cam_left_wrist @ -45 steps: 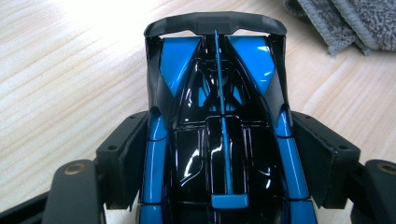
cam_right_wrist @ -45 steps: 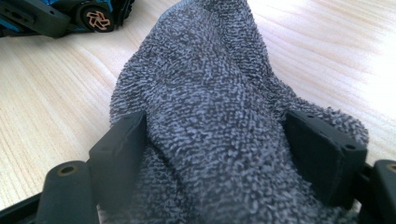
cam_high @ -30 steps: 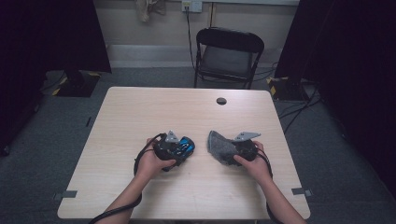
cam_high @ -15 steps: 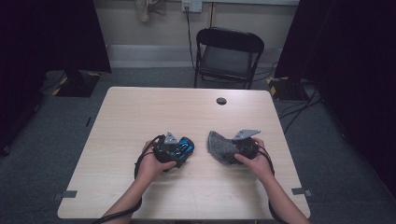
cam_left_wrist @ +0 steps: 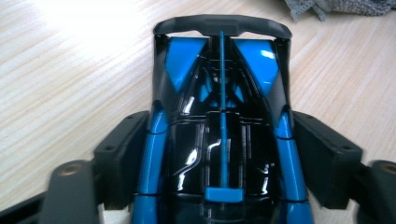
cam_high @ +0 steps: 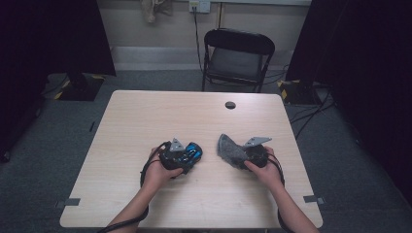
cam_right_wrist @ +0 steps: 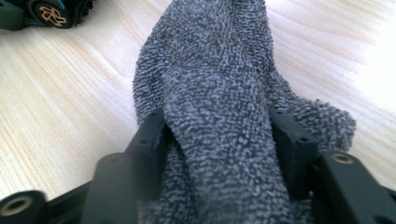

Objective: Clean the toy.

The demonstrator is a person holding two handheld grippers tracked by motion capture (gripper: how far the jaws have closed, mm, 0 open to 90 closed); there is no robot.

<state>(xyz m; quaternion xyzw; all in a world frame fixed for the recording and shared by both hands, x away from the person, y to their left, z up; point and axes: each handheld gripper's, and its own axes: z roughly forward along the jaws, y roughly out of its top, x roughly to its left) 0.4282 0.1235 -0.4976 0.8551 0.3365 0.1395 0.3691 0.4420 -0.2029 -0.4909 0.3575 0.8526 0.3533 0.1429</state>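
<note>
My left gripper (cam_high: pixel 187 156) has its fingers (cam_left_wrist: pixel 123 156) pinching the glossy blue-and-black toy car (cam_left_wrist: pixel 222 135) on the pale wooden bench (cam_high: pixel 194 121). My right gripper (cam_high: pixel 243 155) has just been closing its fingers (cam_right_wrist: pixel 149 140) on the grey terry cloth (cam_right_wrist: pixel 219 116), well apart from the car. Beyond stands a black folding chair (cam_high: pixel 238 53).

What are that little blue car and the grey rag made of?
The toy car looks like hard glossy plastic in blue and black: sharp light glints sit on its moulded shell. The grey cloth looks like terry towelling, matte and looped in a nubbly pile, bunching softly. Its fibre can't be told.
</note>
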